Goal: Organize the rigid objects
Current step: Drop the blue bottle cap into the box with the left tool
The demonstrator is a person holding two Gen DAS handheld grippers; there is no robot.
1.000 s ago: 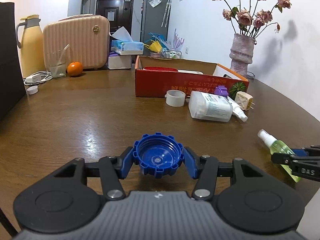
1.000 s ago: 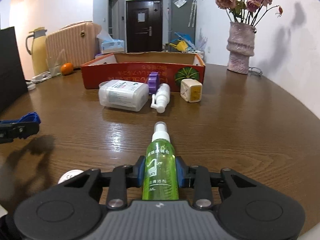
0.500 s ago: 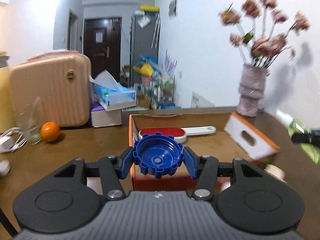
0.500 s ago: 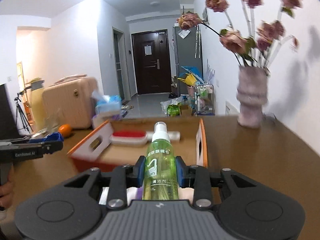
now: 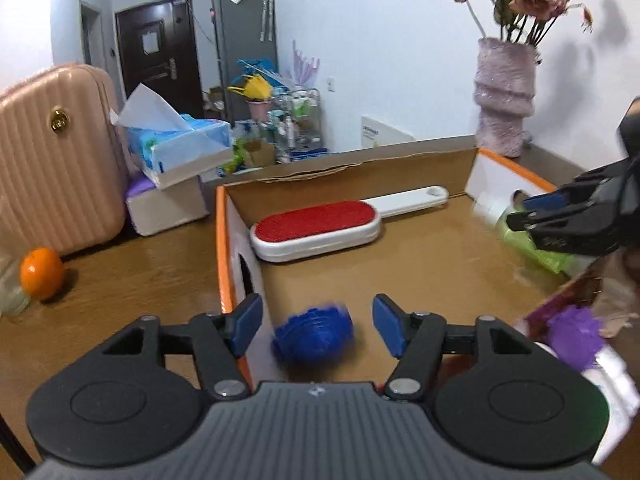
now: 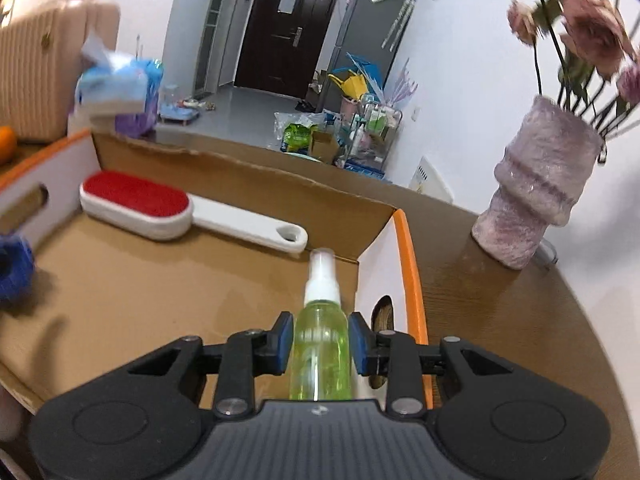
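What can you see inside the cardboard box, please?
Inside the box: a lint brush, a falling blue cap and the green spray bottle, gripped. Its near-right corner is hidden.

— What can't you make out from here?

— The blue cap [image 5: 313, 334] is smeared by motion blur between my left gripper's [image 5: 318, 324] spread fingers; I can't tell whether it touches the box floor [image 5: 420, 264]. On the right wrist view it's cut off at the left edge.

— And the right side?

— The green spray bottle's [image 6: 320, 344] base is hidden under my right gripper's [image 6: 320, 342] body. The flowers [image 6: 592, 36] are blurred and cropped.
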